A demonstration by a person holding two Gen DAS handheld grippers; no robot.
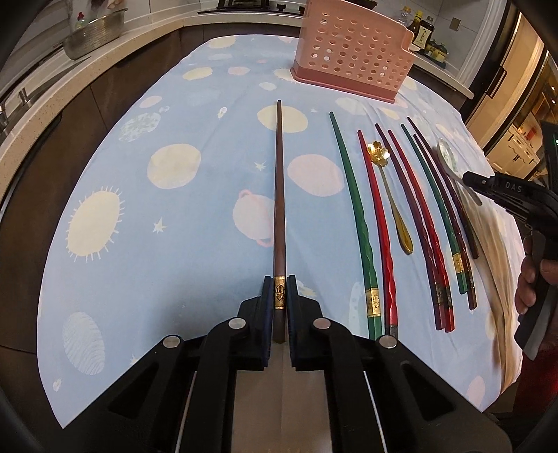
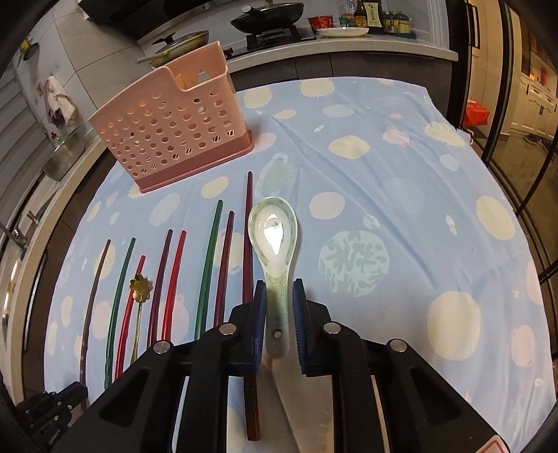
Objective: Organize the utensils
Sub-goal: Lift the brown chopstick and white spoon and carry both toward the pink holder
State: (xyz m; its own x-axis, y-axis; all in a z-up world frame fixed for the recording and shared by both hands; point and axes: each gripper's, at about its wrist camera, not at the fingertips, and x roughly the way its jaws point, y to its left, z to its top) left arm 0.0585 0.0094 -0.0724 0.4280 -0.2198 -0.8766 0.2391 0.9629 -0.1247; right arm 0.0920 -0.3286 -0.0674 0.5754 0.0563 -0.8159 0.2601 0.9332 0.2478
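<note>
My left gripper (image 1: 279, 282) is shut on a brown chopstick (image 1: 279, 181) near its gold band; the stick points away over the blue cloth. To its right lie several green, red and purple chopsticks (image 1: 352, 195) and a gold flower spoon (image 1: 378, 151). My right gripper (image 2: 279, 287) has its pads on both sides of the handle of a pale ceramic spoon (image 2: 273, 230), with small gaps showing. The right gripper also shows in the left wrist view (image 1: 469, 177). A pink perforated holder (image 1: 348, 52) stands at the far side, also in the right wrist view (image 2: 171, 129).
The table is covered by a blue cloth with planet prints (image 1: 174, 167). Kitchen counters surround it, with a metal colander (image 1: 94, 33), a stove with pans (image 2: 268, 17) and bottles (image 2: 369, 14). A brown chopstick (image 2: 248, 244) lies just left of the ceramic spoon.
</note>
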